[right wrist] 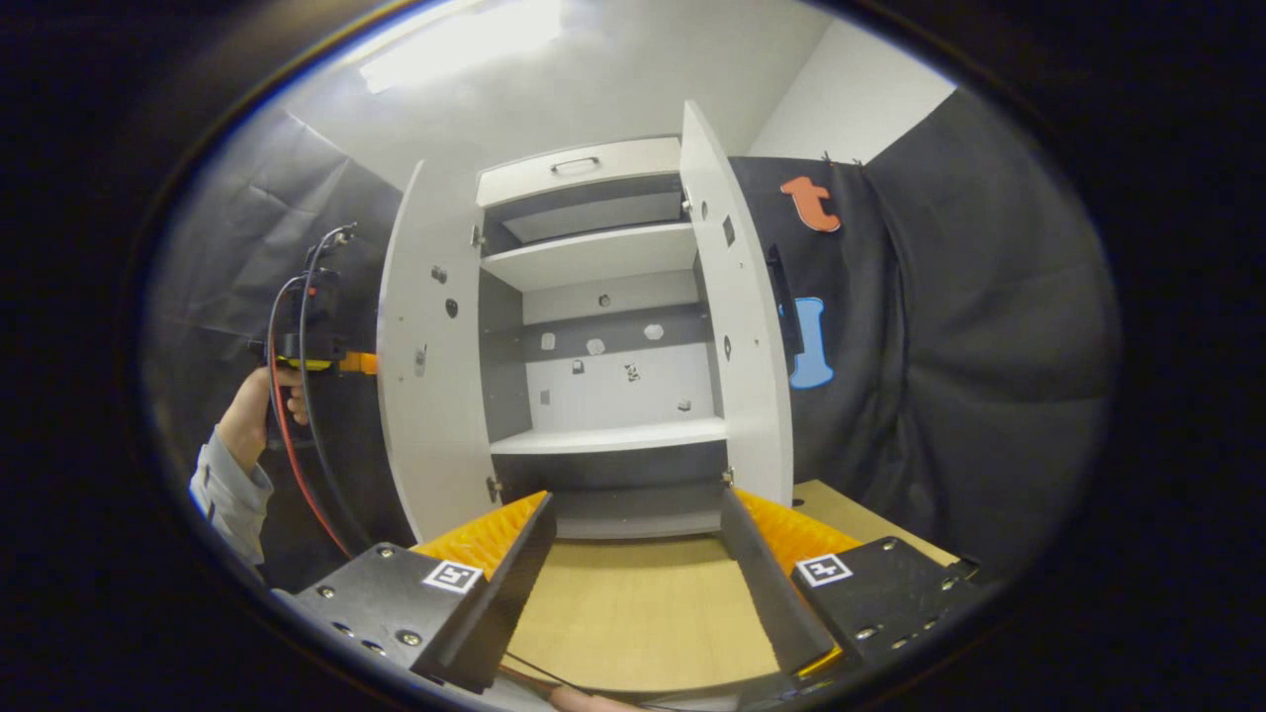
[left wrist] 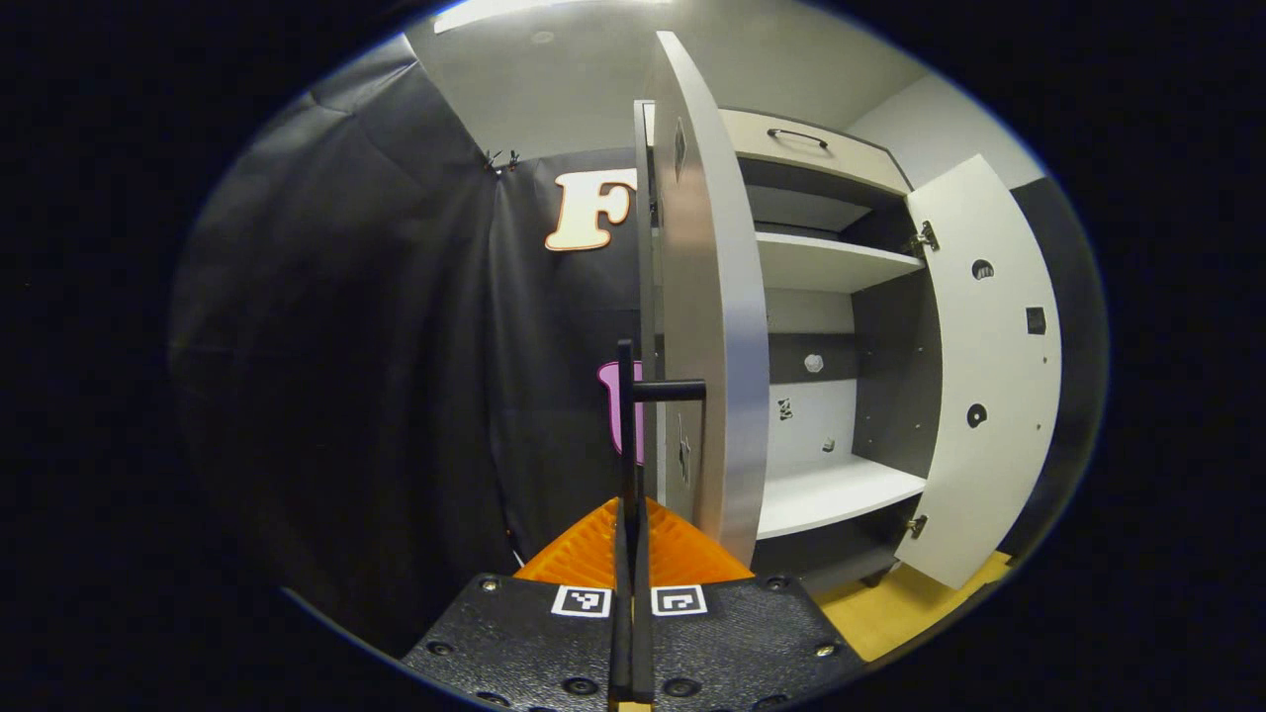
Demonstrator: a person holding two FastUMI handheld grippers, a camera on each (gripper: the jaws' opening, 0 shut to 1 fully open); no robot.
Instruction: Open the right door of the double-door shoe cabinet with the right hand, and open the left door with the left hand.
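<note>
Shoe cabinet [right wrist: 603, 297]: white shelves and doors, dark grey side walls and a dark grey band across the white back panel, centre of right gripper view. Left door [left wrist: 707, 326], centre of left gripper view: pale grey-white w/ black bar handle [left wrist: 668, 391]. Right door [left wrist: 989, 366], right of frame: white, dotted w/ small dark holes. Top drawer [left wrist: 811, 148], upper centre: cream-white, black handle. Floor [right wrist: 633, 603], lower centre of right gripper view: light tan wood grain. Booth cloth [right wrist: 989, 346], right side: black. Sleeve [right wrist: 229, 489], lower left: light grey. Cables [right wrist: 297, 435] beside it: one red, one black. Gripper bodies at bottom of both views: black, w/ square black-and-white markers [right wrist: 823, 570].
</note>
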